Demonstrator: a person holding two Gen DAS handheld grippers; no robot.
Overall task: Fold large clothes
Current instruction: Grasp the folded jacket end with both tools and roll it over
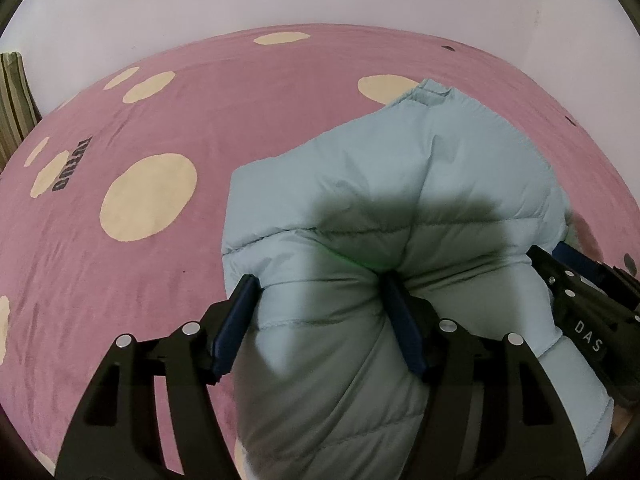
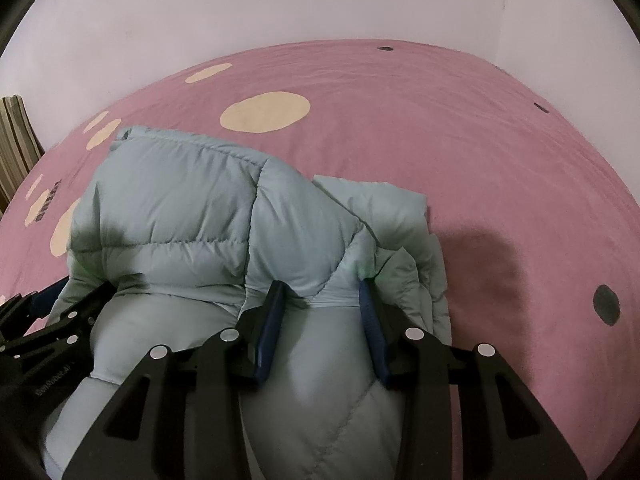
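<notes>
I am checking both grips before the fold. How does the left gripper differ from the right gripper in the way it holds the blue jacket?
The left gripper has its jaws wider apart than the right gripper. The left gripper takes a thick puffy roll at the edge of the jacket; the right gripper pinches a thinner bunch at a seam. Both have blue pads pressing on the jacket.

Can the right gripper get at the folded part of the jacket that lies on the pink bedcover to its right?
Probably yes: nothing lies between the right gripper and that part, but it grips the jacket now.
</notes>
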